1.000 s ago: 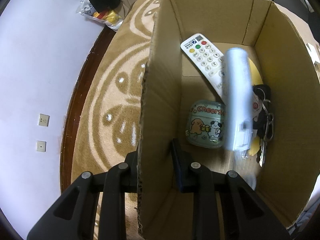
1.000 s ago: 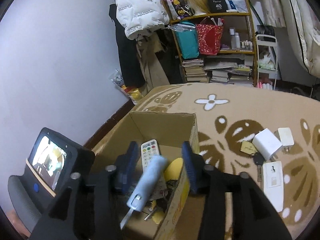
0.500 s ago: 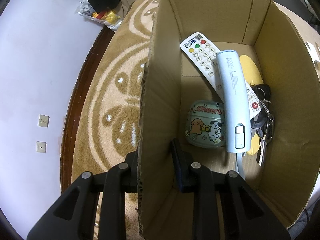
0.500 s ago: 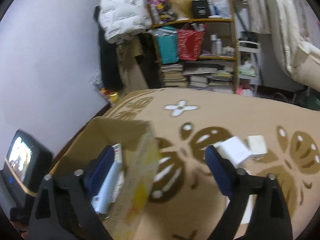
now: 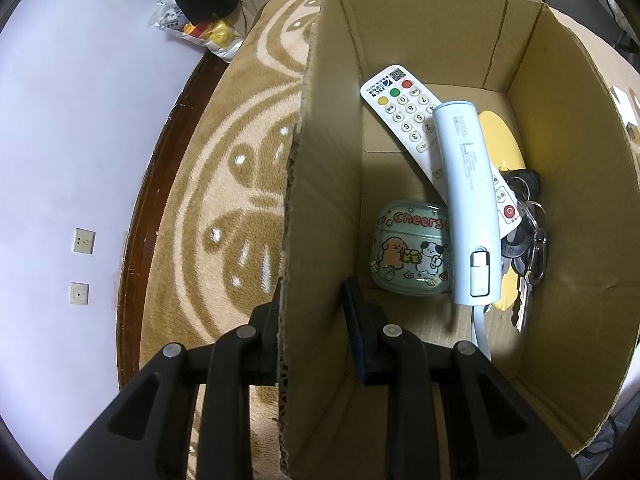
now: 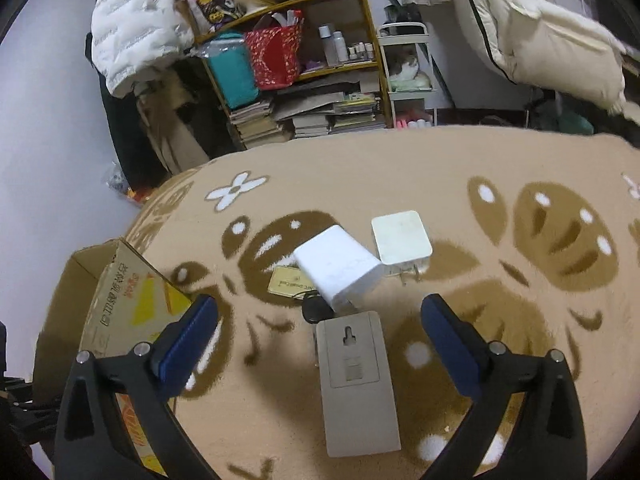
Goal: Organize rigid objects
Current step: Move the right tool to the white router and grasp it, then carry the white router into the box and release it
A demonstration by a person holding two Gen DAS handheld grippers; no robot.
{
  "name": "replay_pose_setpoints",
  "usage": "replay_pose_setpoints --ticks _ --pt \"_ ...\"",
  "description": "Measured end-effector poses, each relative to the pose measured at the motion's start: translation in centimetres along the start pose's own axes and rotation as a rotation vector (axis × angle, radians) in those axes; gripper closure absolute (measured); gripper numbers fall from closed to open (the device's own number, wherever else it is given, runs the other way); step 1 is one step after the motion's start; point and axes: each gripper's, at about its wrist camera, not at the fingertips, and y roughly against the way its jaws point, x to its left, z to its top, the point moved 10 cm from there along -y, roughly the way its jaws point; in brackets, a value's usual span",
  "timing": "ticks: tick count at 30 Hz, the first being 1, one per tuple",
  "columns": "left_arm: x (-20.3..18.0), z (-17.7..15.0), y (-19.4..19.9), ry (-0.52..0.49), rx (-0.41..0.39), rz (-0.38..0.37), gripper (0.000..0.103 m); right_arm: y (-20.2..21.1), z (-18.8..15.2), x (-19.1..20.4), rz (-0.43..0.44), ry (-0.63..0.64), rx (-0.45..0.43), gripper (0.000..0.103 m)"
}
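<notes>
My left gripper (image 5: pixel 312 320) is shut on the near wall of the cardboard box (image 5: pixel 320 184), one finger inside, one outside. In the box lie a white remote (image 5: pixel 404 116), a pale blue power bank (image 5: pixel 470 204) across it, a "Cheers" earbud case (image 5: pixel 412 252), keys (image 5: pixel 528 240) and a yellow item (image 5: pixel 500 136). My right gripper (image 6: pixel 320 336) stands wide open over the rug with nothing between its fingers. Below it lie a grey remote-like slab (image 6: pixel 356 380), a white charger block (image 6: pixel 340 268), a white plug adapter (image 6: pixel 400 240), a small card (image 6: pixel 288 282) and a dark key fob (image 6: pixel 314 310).
The box (image 6: pixel 120 308) stands at the left in the right wrist view on a tan patterned rug (image 6: pixel 520 280). Behind the rug are a cluttered shelf (image 6: pixel 304 60) with books, hanging coats and bedding. A wall with sockets (image 5: pixel 82 240) borders the rug.
The power bank dropped from my right gripper into the box and came to rest on the remote. My right gripper opened wide and swung right, away from the box, over the items on the rug.
</notes>
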Motion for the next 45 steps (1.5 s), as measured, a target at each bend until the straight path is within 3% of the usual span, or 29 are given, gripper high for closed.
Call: replay_pose_setpoints --ticks 5,11,14,16,17,26,45 --pt "0.1 0.0 -0.1 0.002 0.001 -0.003 0.077 -2.4 -2.0 -1.0 -0.023 -0.013 0.079 0.001" --pt "0.1 0.1 -0.2 0.005 0.006 -0.002 0.076 -4.8 -5.1 -1.8 -0.068 -0.02 0.188 0.021" --pt "0.1 0.1 -0.2 0.0 0.005 0.003 0.076 -4.9 -5.3 -2.0 -0.097 0.003 0.191 0.029" --pt "0.1 0.1 -0.2 0.001 0.004 0.003 0.076 -4.7 -5.4 -2.3 -0.117 0.002 0.19 0.046" --pt "0.1 0.1 -0.2 0.001 0.004 0.003 0.076 -4.7 -5.4 -2.5 -0.122 0.001 0.189 0.049" --pt "0.0 0.1 -0.2 -0.005 0.003 0.008 0.076 -4.4 -5.0 -1.2 -0.132 0.043 0.186 0.05" --pt "-0.1 0.1 -0.1 -0.008 0.002 0.012 0.076 -0.8 -2.3 4.5 -0.009 0.127 0.076 0.051"
